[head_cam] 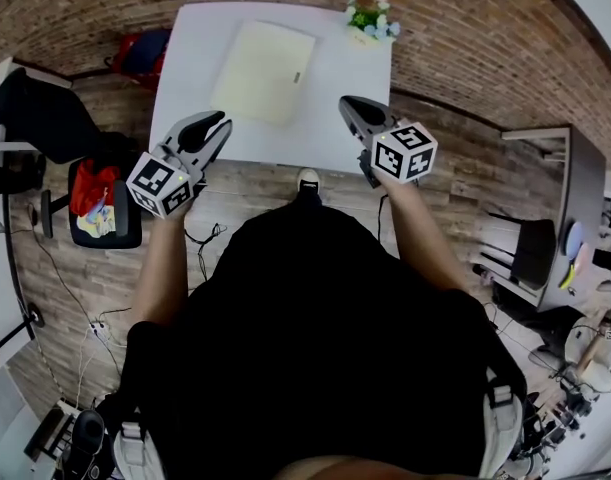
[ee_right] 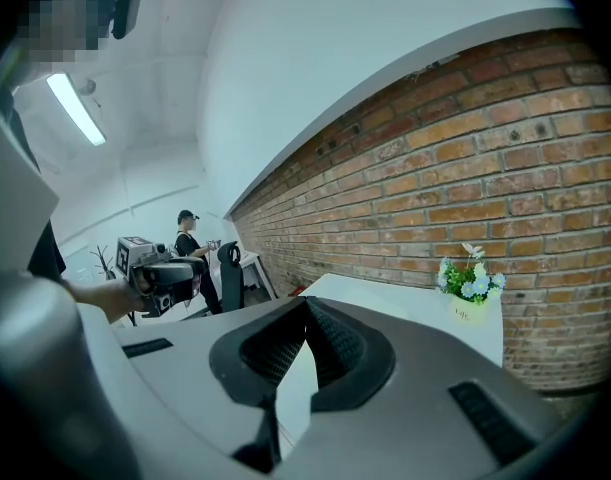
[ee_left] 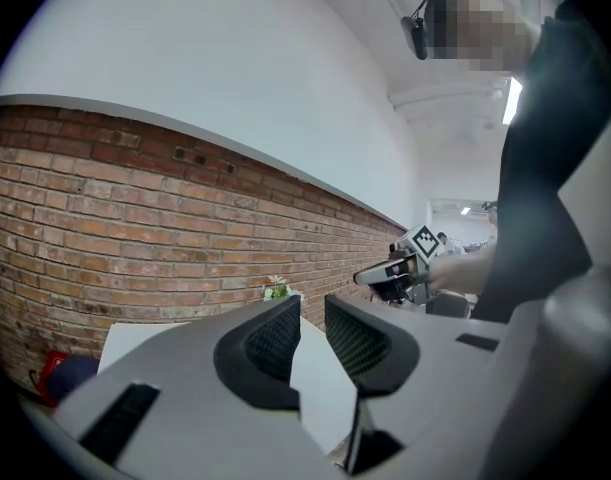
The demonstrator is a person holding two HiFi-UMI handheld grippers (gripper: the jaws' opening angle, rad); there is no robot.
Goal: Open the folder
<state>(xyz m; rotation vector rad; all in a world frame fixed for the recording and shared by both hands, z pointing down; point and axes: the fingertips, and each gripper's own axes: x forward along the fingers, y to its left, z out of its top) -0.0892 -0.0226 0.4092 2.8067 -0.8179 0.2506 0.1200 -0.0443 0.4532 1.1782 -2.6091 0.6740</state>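
The left gripper point(head_cam: 219, 125) hovers at the near edge of the worktop point(head_cam: 185, 68), its jaws a narrow gap apart with nothing between them; the cream folder point(head_cam: 263, 71) lies flat and closed on the worktop, just beyond those jaws and left of the right gripper point(head_cam: 348, 104); that gripper's jaws are together, empty; a small flower pot point(head_cam: 370, 18) stands beyond them.

No word or number can be read: the cube point(head_cam: 165, 186) on the left gripper point(head_cam: 219, 124) and the cube point(head_cam: 405, 151) on the right gripper point(head_cam: 348, 104) bear only black-and-white square markers, and the small dark tag point(head_cam: 297, 77) on the folder point(head_cam: 260, 68) and the print on the far-right flower pot point(ee_right: 468, 312) are too small.
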